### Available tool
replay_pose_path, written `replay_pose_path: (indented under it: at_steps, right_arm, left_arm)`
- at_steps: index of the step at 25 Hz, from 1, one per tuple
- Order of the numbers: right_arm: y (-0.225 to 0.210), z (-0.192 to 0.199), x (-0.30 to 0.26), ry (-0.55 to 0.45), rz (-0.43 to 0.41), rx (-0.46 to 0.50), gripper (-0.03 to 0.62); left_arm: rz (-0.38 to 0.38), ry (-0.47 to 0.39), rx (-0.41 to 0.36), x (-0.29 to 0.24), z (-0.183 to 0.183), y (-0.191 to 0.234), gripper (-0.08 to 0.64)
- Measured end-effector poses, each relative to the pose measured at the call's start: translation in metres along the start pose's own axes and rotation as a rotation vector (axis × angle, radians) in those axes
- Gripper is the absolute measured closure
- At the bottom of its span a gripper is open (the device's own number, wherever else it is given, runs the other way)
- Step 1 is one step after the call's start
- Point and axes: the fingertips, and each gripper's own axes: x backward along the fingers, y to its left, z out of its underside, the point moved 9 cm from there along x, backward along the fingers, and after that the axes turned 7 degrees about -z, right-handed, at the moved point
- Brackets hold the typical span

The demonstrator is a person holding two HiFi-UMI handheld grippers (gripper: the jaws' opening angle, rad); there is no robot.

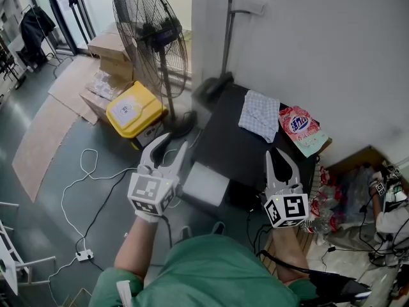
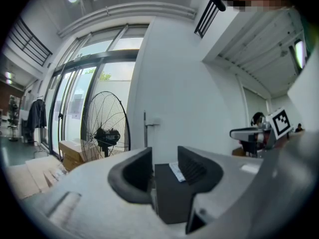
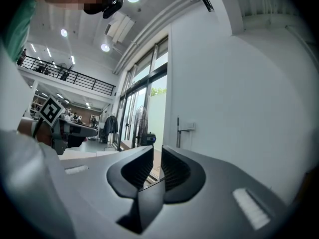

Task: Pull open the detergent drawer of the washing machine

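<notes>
The washing machine (image 1: pixel 239 149) is a black box seen from above, against the white wall. A pale rectangular panel (image 1: pixel 204 184) juts out at its near left edge; I cannot tell whether it is the detergent drawer. My left gripper (image 1: pixel 169 147) hovers level just left of that edge, its jaws apart with nothing held. In the left gripper view the left gripper (image 2: pixel 164 168) shows the black top through the gap. My right gripper (image 1: pixel 279 155) hangs over the machine's near right part, shut and empty. In the right gripper view the right gripper (image 3: pixel 157 166) shows only a thin slit.
A checked cloth (image 1: pixel 259 115) and a pink detergent bag (image 1: pixel 300 128) lie on the machine's top. A standing fan (image 1: pixel 153 37), a yellow box (image 1: pixel 132 109) and cardboard boxes (image 1: pixel 108 50) stand at the left. Cables and a power strip (image 1: pixel 83 256) lie on the floor. Bottles (image 1: pixel 339 197) crowd the right.
</notes>
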Motion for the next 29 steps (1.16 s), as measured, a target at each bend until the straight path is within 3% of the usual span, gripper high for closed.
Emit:
replay_pose_path:
  at_steps: [29]
  right_arm:
    - [0.0004, -0.0017, 0.0004, 0.0, -0.007, 0.013, 0.549]
  left_arm:
    - [0.006, 0.006, -0.007, 0.0002, 0.001, -0.001, 0.407]
